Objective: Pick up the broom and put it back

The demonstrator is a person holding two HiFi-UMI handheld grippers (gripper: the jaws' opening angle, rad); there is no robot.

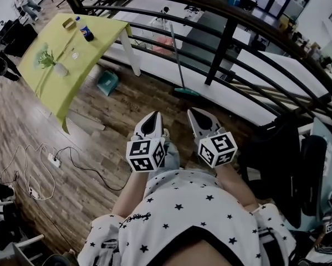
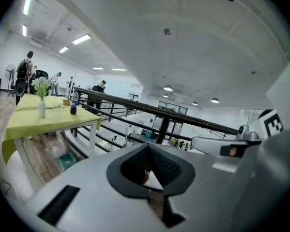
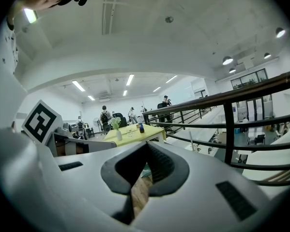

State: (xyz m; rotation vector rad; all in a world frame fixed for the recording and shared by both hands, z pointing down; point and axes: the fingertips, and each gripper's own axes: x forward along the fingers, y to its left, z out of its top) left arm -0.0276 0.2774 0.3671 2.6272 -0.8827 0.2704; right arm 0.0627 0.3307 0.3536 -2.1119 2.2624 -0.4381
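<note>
Dull wood grain across the brown plank floor, with a faint sheen. Matt, creased cloth on the yellow-green table cover. Smooth dark-painted metal in the black curved railing. Smooth matt white plastic on the left gripper and right gripper (ribbed black pads inside). Soft star-printed white cloth shirt on the person.

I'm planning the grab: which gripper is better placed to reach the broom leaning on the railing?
Right, probably. The broom leans on the railing just ahead of the right gripper; the left gripper sits further aside. Both are shut and empty.
</note>
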